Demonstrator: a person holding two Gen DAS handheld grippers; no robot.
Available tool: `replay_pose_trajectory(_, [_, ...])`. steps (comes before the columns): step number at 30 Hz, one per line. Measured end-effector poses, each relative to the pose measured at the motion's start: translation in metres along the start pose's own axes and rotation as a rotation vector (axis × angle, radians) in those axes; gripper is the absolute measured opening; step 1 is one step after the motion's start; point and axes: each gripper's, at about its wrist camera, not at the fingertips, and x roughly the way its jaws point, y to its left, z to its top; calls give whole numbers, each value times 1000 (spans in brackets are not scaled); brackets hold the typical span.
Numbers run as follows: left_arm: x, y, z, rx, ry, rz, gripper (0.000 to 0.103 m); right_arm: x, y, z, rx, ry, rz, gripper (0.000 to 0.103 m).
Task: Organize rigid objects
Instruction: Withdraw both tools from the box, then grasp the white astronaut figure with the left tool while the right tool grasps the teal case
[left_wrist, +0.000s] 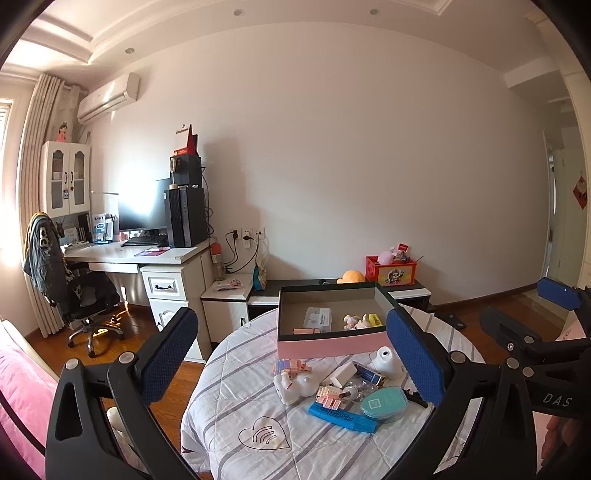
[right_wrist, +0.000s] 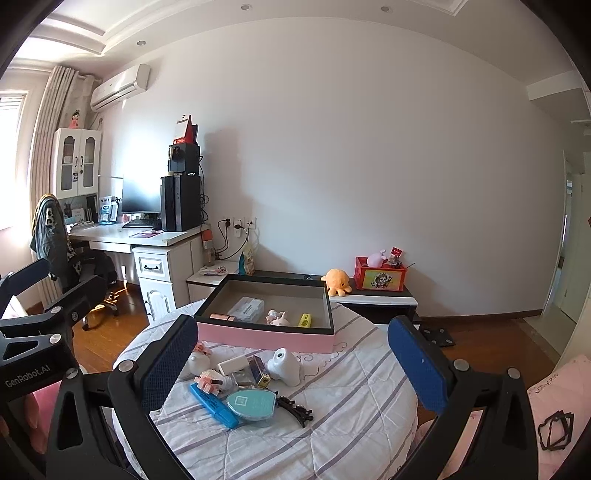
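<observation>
Now | left gripper (left_wrist: 291, 354) released | right gripper (right_wrist: 291, 354) released | pink rectangular cardboard box (right_wrist: 266, 338) on quilted table (right_wrist: 351, 406)

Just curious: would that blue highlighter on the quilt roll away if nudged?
Probably not far: the blue highlighter looks flat-sided and lies on a soft quilt. It seems stiff and light, though its smooth plastic could slip.

My left hand-held gripper (left_wrist: 291, 354): jaws spread wide, nothing held, raised and level. My right hand-held gripper (right_wrist: 293, 358): likewise spread, nothing held, raised alongside, just right of the left.
</observation>
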Motion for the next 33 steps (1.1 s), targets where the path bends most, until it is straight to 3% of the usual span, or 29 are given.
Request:
replay_pose_trajectory(7, [19,3,-12,1,52,-2,103,21,-6,-11,8,49,-10,103])
replay_pose_trajectory(19, [97,12,-84,7,334,0,103,113,-15,-81,34,318,1,103])
replay_pose_trajectory(24, [113,19,-99,14,378,15,103,150,9,-107,5,414,47,103])
replay_pose_trajectory(33, [134,40,-112,-15,423,31,103,184,30,-123,-19,477,112,102])
